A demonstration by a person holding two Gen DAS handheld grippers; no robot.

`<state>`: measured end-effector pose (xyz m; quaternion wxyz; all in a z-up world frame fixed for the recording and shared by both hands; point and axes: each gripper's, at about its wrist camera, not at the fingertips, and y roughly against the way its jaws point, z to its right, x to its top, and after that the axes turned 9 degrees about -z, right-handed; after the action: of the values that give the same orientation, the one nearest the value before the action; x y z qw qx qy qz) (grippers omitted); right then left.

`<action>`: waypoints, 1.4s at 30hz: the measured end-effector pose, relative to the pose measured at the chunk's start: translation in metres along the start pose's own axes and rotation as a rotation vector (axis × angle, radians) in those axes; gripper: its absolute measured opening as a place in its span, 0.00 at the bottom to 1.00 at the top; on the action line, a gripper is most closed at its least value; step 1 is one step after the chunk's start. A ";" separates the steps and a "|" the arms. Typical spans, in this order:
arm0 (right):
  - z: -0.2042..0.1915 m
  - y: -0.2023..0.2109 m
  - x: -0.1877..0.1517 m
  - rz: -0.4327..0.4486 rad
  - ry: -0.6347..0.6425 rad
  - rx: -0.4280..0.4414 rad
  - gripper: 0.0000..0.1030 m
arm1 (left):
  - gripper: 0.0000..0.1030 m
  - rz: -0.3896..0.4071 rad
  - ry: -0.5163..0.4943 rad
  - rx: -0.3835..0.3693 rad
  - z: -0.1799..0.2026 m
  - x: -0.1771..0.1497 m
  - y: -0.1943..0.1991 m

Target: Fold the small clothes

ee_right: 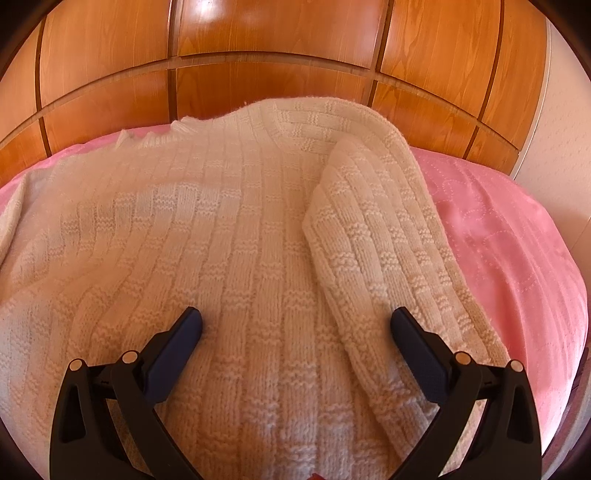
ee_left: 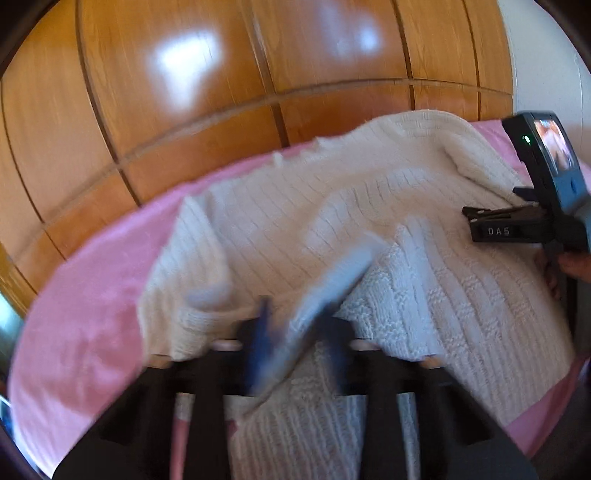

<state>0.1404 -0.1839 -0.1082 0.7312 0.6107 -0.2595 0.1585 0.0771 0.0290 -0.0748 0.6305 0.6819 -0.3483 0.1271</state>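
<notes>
the white knit sweater [ee_right: 229, 236] lies spread on the pink cover [ee_right: 509, 229] of the bed, in front of the wooden panels [ee_right: 280, 33]. its right sleeve [ee_right: 373, 236] is already laid inward over the body.

the left gripper [ee_left: 295, 332] is pressed together on a strip of the knit, probably the other sleeve or the left edge, and holds it up from the bed. the right gripper [ee_right: 295, 325] is spread wide and hangs just above the body of the sweater, gripping nothing.

to do this step well, i think the left side should be carried across low and flat, so that it lands straight beside the folded sleeve and drags no wrinkles. the right one could press the body down during this.

the left view is blurred, but only it shows the pinch and the raised fold, and also the right tool [ee_left: 517, 225] from the side. the right view is sharp and shows the folded sleeve and the knit pattern clearly, but nothing of the left gripper.
</notes>
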 end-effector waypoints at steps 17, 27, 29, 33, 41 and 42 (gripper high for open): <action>0.002 0.001 0.001 0.002 0.000 0.000 0.98 | 0.06 0.127 0.520 0.172 -0.238 0.006 0.034; 0.000 0.000 0.001 0.003 0.000 -0.002 0.98 | 0.05 0.232 0.824 0.435 -0.344 -0.033 0.032; 0.000 0.000 0.001 0.003 0.000 -0.002 0.98 | 0.05 0.235 0.885 0.481 -0.365 -0.040 0.025; 0.000 0.000 0.001 0.003 0.000 -0.001 0.98 | 0.72 0.153 0.896 0.582 -0.375 -0.054 0.000; 0.000 0.001 0.000 0.005 0.003 -0.010 0.98 | 0.80 0.125 0.928 0.305 -0.319 -0.066 -0.014; 0.000 0.001 0.000 0.005 0.003 -0.013 0.98 | 0.81 0.125 0.903 0.239 -0.300 -0.061 -0.016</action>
<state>0.1400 -0.1840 -0.1075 0.7350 0.6051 -0.2611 0.1597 0.1225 0.3324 -0.0729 0.6270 0.6041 -0.0625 0.4878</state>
